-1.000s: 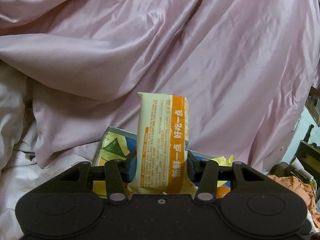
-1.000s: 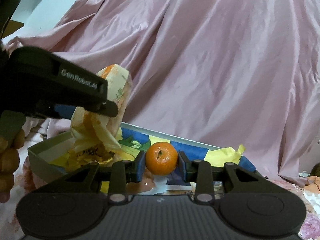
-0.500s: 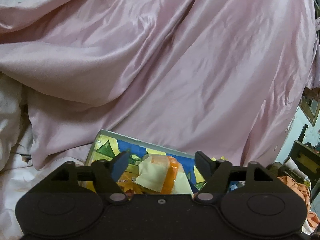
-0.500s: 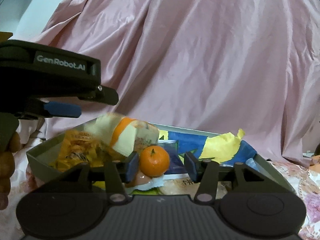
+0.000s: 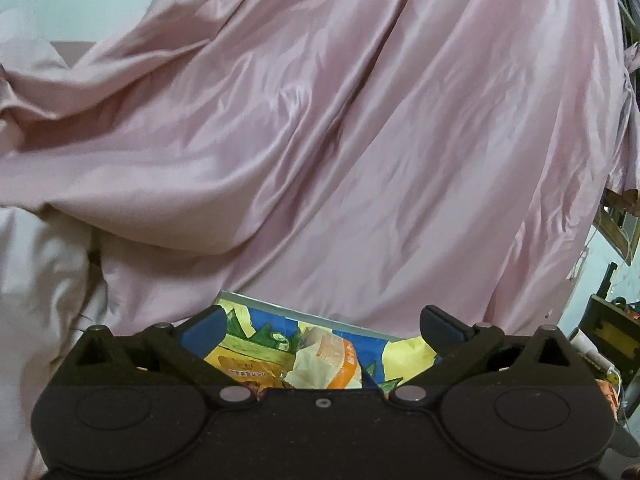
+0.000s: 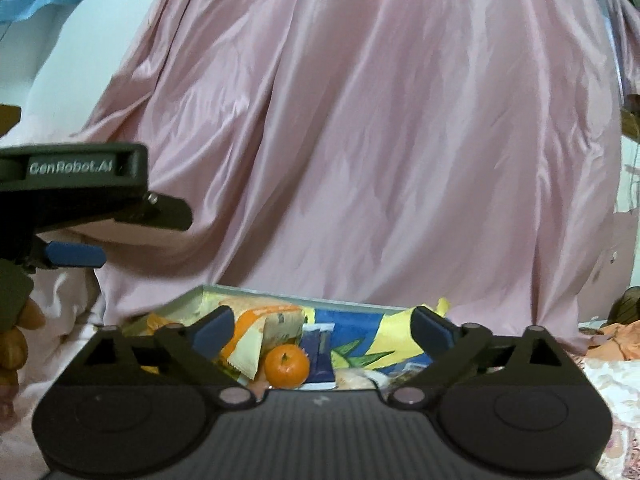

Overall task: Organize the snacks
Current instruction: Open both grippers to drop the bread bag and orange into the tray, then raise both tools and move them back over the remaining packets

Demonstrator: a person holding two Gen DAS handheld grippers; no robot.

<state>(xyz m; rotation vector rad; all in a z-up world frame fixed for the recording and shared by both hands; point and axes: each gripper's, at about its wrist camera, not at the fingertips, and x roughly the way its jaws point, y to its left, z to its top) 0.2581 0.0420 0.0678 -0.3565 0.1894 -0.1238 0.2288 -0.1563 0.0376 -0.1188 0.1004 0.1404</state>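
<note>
Nearest the right wrist camera, the right tongs (image 6: pixel 322 326) stand wide apart with nothing between the blue pads; just beyond them a small orange mandarin (image 6: pixel 287 366) sits inside the tray (image 6: pixel 256 292), stem end turned up and toward the camera; to its left lies the cream-and-orange snack packet (image 6: pixel 256 332), on its side with its long axis running roughly left to right, one crimped end pointing down toward the camera; a dark blue packet (image 6: pixel 320 354) stands just right of the mandarin, long axis running away from the camera. From the left wrist camera, the left tongs (image 5: pixel 322 328) are likewise spread wide and hold nothing; the same snack packet (image 5: pixel 326 362) lies below and between them in the tray (image 5: pixel 304 318), resting on a yellow wrapper (image 5: pixel 240 364); its exact tilt is hard to tell. Farther back, a pink satin sheet (image 5: pixel 340 140) drapes behind the tray, filling both views; the left tongs (image 6: pixel 76 254) hang above the tray's left side.
</note>
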